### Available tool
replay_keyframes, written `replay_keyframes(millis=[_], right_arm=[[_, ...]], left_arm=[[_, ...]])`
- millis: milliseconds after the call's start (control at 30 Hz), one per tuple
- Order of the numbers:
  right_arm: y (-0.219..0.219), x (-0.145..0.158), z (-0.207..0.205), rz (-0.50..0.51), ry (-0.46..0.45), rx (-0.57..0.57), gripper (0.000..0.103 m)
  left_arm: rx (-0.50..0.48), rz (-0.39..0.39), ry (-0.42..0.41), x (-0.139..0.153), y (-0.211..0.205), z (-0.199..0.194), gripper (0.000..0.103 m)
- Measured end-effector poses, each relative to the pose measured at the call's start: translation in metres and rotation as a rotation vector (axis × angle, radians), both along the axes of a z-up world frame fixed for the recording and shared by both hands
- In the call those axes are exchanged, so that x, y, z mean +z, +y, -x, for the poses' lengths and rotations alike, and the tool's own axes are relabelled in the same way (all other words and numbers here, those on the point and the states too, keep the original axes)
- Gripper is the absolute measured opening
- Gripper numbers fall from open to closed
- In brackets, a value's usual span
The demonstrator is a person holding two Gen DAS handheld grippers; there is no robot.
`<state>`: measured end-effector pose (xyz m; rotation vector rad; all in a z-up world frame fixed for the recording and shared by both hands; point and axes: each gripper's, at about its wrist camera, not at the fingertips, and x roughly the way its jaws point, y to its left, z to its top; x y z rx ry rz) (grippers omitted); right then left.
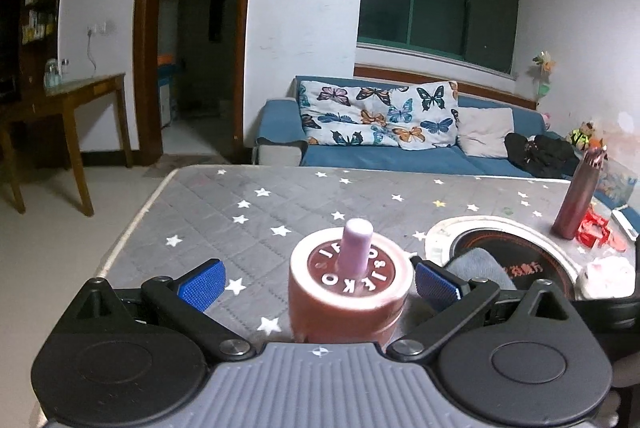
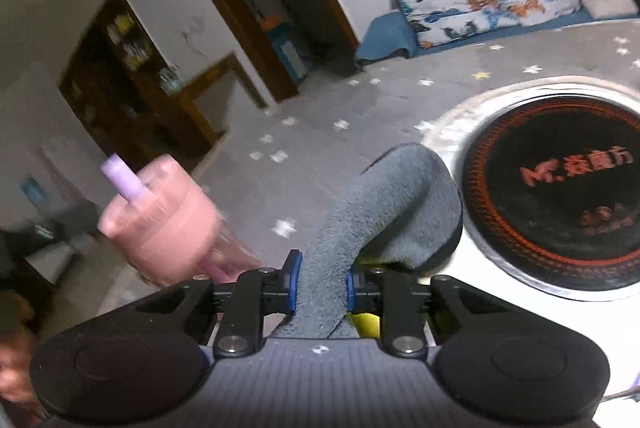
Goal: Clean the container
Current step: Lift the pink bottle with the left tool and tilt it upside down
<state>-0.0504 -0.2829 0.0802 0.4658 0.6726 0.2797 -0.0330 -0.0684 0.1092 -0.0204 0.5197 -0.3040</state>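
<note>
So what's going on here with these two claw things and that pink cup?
A person is working two hand-held claws at a star-patterned table. The right claw is shut on a grey cloth. A pink cup with a lilac straw sits between the left claw's spread blue pads, which don't seem to press it. The cup looks lifted off the table, so a grip lower down may carry it. No wiping yet.

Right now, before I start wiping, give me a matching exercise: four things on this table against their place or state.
Things:
1. grey cloth
2. pink cup
3. dark red bottle
4. black cooktop

States:
a. stands upright beside red clutter
b. ringed by a pale rim
c. clamped in the right hand-held gripper
d. lilac straw through its lid

Pairs: 1-c, 2-d, 3-a, 4-b
</note>
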Motion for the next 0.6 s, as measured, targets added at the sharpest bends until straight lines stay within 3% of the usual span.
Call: replay_keyframes(millis=[300,500,600], right_arm=[[0.007,0.045,-0.024,-0.215,-0.109,0.098,0.02],[0.018,0.031,-0.048,-0.298,-0.071,0.098,0.02],[0.018,0.018,-0.056,-0.346,-0.045,0.08,0.02]], left_arm=[[0.01,0.064,0.054,-0.003,0.014,-0.018,0.083],[-0.012,0.087,0.064,-0.008,0.017,-0.021,0.072],[-0.014,0.088,0.061,-0.008,0.018,-0.02,0.072]])
